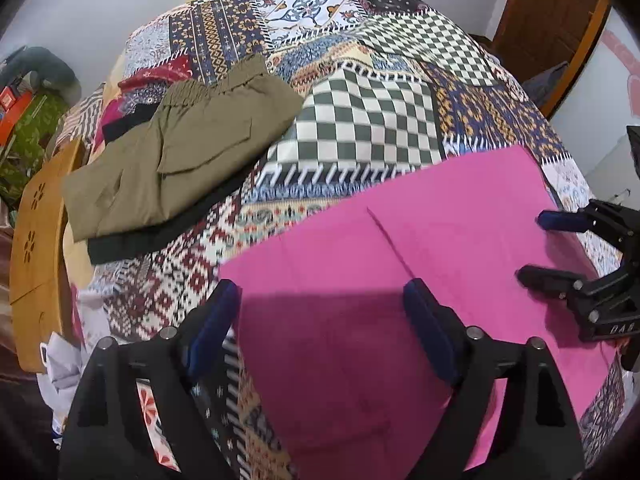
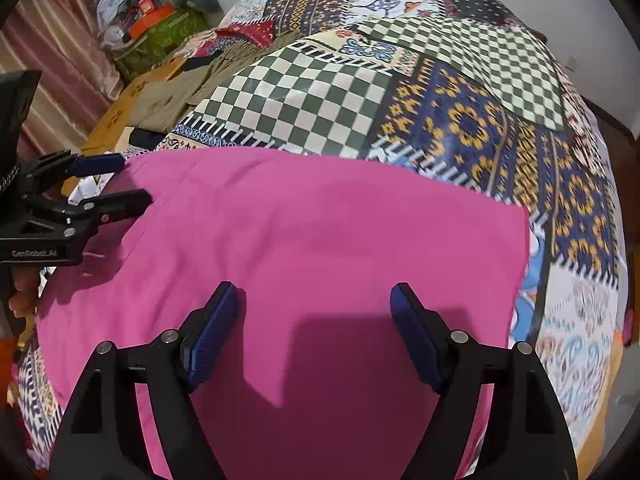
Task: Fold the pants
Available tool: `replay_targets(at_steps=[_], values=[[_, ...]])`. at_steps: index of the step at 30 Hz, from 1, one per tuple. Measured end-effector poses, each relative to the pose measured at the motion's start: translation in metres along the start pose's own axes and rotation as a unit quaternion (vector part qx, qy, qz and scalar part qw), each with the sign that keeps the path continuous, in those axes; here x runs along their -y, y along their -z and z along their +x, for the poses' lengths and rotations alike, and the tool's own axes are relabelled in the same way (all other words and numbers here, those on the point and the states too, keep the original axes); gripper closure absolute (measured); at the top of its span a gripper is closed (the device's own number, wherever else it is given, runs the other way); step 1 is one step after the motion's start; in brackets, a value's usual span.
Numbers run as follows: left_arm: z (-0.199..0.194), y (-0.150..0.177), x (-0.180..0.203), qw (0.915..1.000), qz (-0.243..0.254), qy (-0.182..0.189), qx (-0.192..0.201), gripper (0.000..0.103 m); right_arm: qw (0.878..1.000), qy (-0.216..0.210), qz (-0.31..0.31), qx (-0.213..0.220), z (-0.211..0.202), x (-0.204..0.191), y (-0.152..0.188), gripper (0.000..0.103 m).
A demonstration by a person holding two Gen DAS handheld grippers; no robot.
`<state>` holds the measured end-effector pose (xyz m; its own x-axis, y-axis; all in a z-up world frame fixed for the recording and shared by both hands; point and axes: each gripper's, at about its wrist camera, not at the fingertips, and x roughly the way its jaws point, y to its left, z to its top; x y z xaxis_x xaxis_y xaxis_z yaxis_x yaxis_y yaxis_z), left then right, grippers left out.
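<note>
Pink pants [image 1: 400,280] lie flat as a folded rectangle on the patchwork bedspread [image 1: 360,112]; they also show in the right wrist view [image 2: 320,240]. My left gripper [image 1: 320,304] is open and empty, hovering over the pants' left edge; it also shows in the right wrist view [image 2: 132,182] at the pants' far left corner. My right gripper [image 2: 312,304] is open and empty above the pants' near middle; it also shows in the left wrist view [image 1: 532,244] over the right part.
Folded olive pants [image 1: 180,148] lie on a dark garment [image 1: 160,232] at the bed's left. A wooden board [image 1: 36,248] sits at the left edge. Bags and clutter [image 2: 156,20] stand by the wall. A wooden door [image 1: 552,20] is at the right.
</note>
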<state>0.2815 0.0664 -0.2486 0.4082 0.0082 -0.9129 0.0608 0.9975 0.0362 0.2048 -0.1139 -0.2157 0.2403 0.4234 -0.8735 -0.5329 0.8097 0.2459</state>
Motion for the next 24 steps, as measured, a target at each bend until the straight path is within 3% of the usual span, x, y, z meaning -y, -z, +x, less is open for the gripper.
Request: replay_targets(at_steps=[16,24], values=[[-0.052,0.063,0.004,0.9995,-0.010,-0.019,0.021,0.016,0.998,0.055,-0.006,0.029,-0.057,-0.009,0.067,0.027],[-0.068,0.095,-0.003,0.9979,-0.055,-0.010,0.033,0.015,0.997,0.059,-0.004,0.042,-0.073,-0.017,0.091,0.027]])
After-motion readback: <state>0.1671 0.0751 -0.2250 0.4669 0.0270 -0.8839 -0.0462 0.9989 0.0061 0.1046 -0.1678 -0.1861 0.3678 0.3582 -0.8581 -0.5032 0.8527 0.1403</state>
